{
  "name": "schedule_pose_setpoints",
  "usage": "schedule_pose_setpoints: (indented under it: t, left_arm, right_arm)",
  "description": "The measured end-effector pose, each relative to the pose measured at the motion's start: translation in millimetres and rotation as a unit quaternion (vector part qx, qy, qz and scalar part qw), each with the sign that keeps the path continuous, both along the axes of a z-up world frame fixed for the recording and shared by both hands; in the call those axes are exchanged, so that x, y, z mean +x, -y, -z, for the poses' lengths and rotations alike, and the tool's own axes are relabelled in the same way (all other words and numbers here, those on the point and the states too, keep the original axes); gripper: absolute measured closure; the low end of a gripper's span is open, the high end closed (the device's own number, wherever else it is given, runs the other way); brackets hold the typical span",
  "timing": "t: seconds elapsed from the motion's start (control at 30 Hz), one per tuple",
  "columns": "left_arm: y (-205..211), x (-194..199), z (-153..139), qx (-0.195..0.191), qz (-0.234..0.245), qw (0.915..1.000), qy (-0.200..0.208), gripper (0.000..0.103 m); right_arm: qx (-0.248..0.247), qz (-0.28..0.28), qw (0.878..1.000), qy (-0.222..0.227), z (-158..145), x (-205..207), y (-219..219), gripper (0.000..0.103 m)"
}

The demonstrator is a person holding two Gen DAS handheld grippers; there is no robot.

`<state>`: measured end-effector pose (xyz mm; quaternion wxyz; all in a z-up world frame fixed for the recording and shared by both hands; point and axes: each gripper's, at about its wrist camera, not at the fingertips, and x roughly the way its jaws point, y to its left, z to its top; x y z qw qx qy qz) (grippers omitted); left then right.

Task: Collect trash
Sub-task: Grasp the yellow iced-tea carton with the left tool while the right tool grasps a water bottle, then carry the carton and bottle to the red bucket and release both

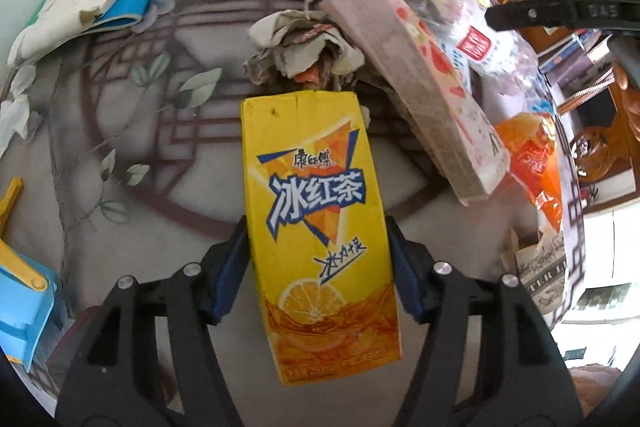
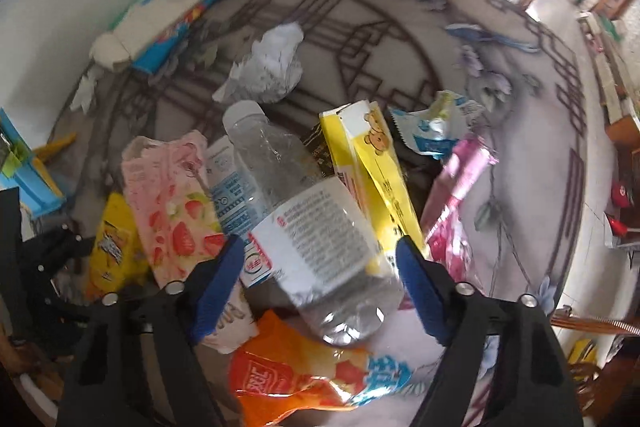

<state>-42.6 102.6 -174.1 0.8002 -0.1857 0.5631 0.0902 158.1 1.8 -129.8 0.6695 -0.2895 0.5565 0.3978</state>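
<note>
Worktop point(image 1: 132, 147), patterned cloth with lattice and leaf print, carries a heap of trash toward its middle; books and a blue folder lie stacked at the far left edge.

Pink strawberry-print box point(image 1: 432, 95), largest piece in the pile, leans tilted over crumpled newspaper point(image 1: 304, 47). In the right wrist view it lies flat beside the bottle.

Clear plastic water bottle point(image 2: 312, 227), empty, white label, lies on top of the heap between the pads of the right tongs point(image 2: 320, 287). Left pad sits at the label edge; right pad looks just clear of the bottle (motion blur, contact cannot be confirmed). Reading: straddling, not yet clamped.

Yellow iced-tea carton point(image 1: 316, 227) sits lengthwise in the left tongs point(image 1: 318, 271), both blue pads pressed on its long sides. Grip looks firm; its far end lies close by the newspaper.

Smaller bits: yellow bear-print box point(image 2: 372, 163), orange snack wrapper point(image 2: 304, 375), pink wrapper point(image 2: 456, 203), crumpled white paper point(image 2: 272, 63).

Risks, judged:
- Bottle is round, slick and crushable; a squeeze off-centre could pop it sideways into the loose wrappers.
- Lifting the bottle may drag the bear-print box leaning against it.
- Carton, held near one end only, could pivot in the pads if swung fast.
</note>
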Motion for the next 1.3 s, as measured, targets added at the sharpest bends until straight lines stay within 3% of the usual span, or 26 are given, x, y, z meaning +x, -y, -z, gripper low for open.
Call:
schedule_pose_setpoints:
  t: [0.07, 0.17, 0.27, 0.33, 0.43, 0.5, 0.7, 1.03, 1.3]
  left_arm:
    - [-0.1, 0.2, 1.9, -0.001, -0.007, 1.0, -0.002, 0.041]
    - [-7.5, -4.9, 4.9, 0.0, -0.018, 0.9998, -0.007, 0.041]
    - [-9.7, -6.3, 6.5, -0.001, -0.027, 0.9996, -0.01, 0.04]
    - [-10.4, -7.2, 7.2, -0.001, -0.029, 0.9995, -0.012, 0.04]
    - [-12.9, -6.6, 6.7, -0.003, -0.031, 0.9994, -0.012, 0.04]
    - [-13.9, -7.3, 7.5, -0.005, -0.032, 0.9994, -0.013, 0.04]
    - [-14.5, -7.6, 8.7, 0.004, -0.041, 0.9991, -0.011, 0.041]
    - [-26.3, -10.3, -29.1, 0.025, -0.081, 0.995, 0.052, 0.041]
    - [-7.5, 3.0, -66.7, 0.043, -0.058, 0.9913, 0.11, 0.041]
  right_arm:
    - [-0.014, -0.012, 1.0, -0.014, 6.8, 1.5, -4.2, 0.054]
    - [-0.032, -0.032, 0.999, -0.018, 10.2, -1.8, -9.7, 0.054]
    - [-0.026, -0.042, 0.998, -0.042, 9.9, -0.5, -13.2, 0.051]
    - [-0.032, -0.049, 0.998, -0.039, 11.3, 1.1, -17.2, 0.042]
    - [-0.037, -0.062, 0.997, -0.039, 14.4, -0.5, -28.7, 0.04]
    - [-0.045, -0.068, 0.996, -0.037, 19.2, -1.2, -35.6, 0.031]
    - [-0.066, -0.072, 0.994, -0.042, 43.5, -3.3, -38.3, 0.036]
    - [0.078, 0.015, 0.996, -0.036, -13.1, -8.6, 11.3, 0.038]
    - [0.188, 0.121, 0.974, -0.016, -57.7, -25.4, 57.9, 0.038]
